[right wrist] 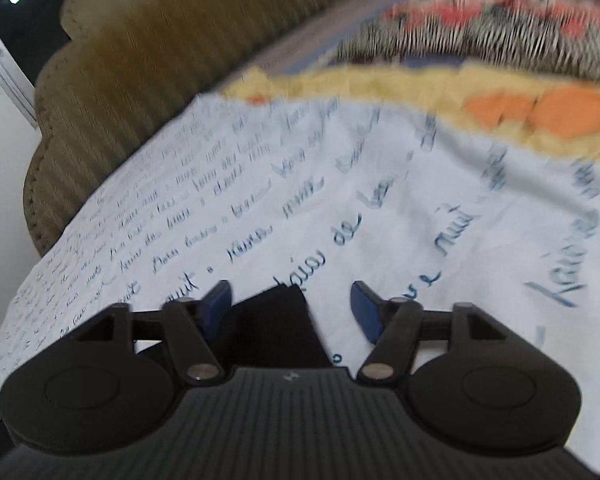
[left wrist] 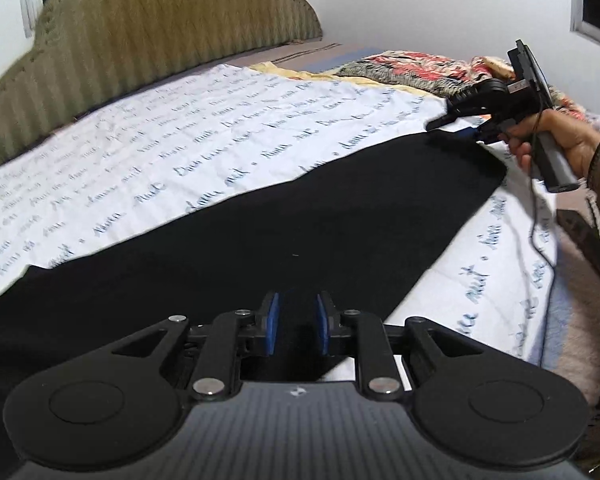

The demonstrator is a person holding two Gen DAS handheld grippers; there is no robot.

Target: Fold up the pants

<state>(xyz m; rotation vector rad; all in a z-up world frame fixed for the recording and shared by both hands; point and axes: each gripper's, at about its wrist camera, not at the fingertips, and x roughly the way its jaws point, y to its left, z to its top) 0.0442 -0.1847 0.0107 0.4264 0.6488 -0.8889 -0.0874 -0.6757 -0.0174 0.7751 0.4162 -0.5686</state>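
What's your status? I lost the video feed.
Left gripper shut on black pants. Right gripper open at pants' far end, fabric between its pads, not pinched. Nothing in the way.

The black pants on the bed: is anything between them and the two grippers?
Nothing visible. The long black fabric pants lie on the white script-printed sheet. The left gripper has black fabric between its blue pads, and the right gripper is at the far end, a corner of fabric between its spread pads.

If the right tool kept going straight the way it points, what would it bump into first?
Probably the corner of the black pants lying between the open right tool's fingers, then the white sheet with blue writing beyond. Depth is hard to judge in the blurred view.
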